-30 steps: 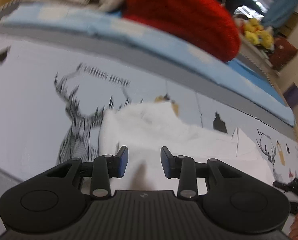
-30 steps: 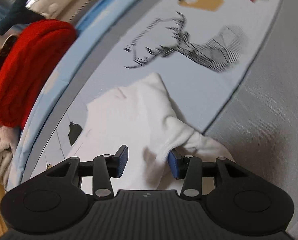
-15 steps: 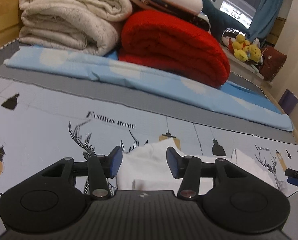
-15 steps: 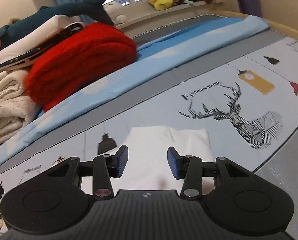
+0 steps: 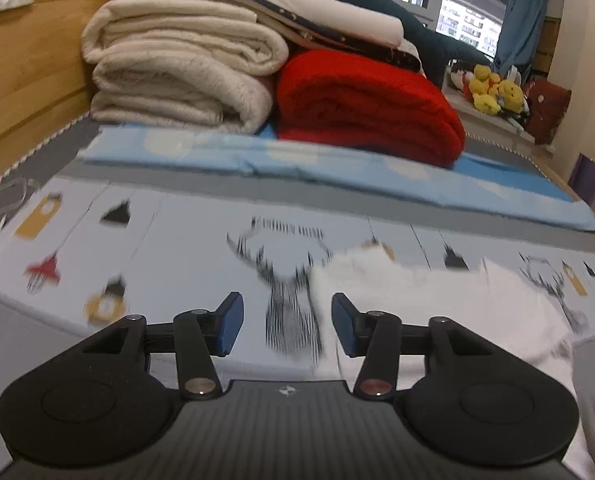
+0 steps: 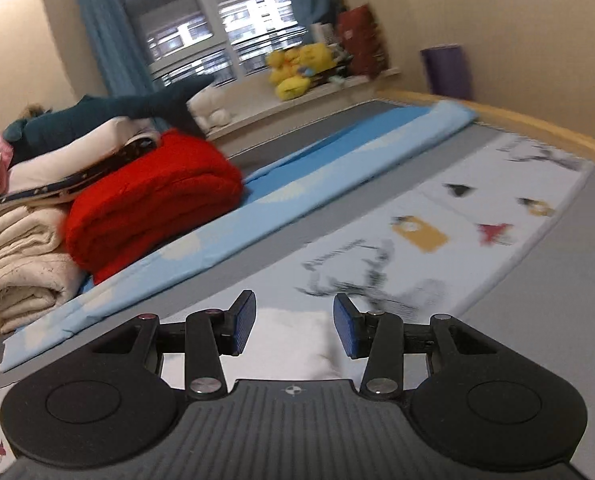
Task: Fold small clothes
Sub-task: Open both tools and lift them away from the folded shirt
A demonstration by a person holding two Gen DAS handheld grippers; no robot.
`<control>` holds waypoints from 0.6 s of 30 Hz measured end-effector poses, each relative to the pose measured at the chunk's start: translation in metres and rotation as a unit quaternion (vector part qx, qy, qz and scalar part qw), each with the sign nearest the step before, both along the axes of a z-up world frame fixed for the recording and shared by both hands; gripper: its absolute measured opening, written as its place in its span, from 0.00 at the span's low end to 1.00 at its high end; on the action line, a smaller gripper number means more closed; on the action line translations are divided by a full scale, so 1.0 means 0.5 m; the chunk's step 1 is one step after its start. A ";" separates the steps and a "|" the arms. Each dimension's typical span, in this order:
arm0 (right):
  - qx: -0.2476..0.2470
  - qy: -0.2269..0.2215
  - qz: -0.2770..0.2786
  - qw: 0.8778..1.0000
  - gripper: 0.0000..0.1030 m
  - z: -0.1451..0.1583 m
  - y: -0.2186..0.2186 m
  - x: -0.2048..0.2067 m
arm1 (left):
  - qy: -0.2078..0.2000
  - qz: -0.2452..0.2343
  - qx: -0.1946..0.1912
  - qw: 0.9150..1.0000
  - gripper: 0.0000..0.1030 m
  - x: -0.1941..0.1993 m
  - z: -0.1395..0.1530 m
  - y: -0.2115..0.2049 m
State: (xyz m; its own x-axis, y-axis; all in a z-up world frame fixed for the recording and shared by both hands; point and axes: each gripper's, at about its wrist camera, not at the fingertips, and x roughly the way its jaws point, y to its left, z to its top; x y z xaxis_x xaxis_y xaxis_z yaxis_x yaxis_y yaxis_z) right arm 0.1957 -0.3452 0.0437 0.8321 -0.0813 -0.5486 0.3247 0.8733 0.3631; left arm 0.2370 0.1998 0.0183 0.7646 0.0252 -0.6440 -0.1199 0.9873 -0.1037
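A small white garment (image 5: 437, 304) lies flat on the pale printed bed sheet (image 5: 177, 264), to the right of my left gripper (image 5: 287, 326). That gripper is open and empty, raised above a deer print, with the garment's left edge by its right finger. In the right wrist view the same white garment (image 6: 293, 332) shows low between the fingers of my right gripper (image 6: 294, 326), which is open, empty and lifted clear of the cloth.
A red folded blanket (image 5: 361, 108) and cream folded blankets (image 5: 181, 76) are stacked at the back of the bed on a blue folded sheet (image 5: 337, 168). A wooden headboard (image 5: 21, 64) rises at the left. Plush toys (image 6: 297, 68) sit on the windowsill.
Both grippers have lifted and pulled back from the white garment, tilting up toward the room. The left one has shifted left, so the garment now lies to its right.
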 end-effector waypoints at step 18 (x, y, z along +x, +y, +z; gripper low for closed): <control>0.016 0.243 0.076 0.967 0.47 -0.295 -0.040 -0.203 | 0.204 -0.032 -0.057 0.977 0.27 -0.342 -0.243 -0.084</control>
State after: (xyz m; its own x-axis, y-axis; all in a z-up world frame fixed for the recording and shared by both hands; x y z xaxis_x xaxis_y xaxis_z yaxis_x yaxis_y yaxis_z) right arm 0.0940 -0.3652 -0.1038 0.4757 0.0455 -0.8784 0.3331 0.9150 0.2278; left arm 0.0659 0.1578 -0.1035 0.4417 -0.1047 -0.8910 -0.1122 0.9789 -0.1707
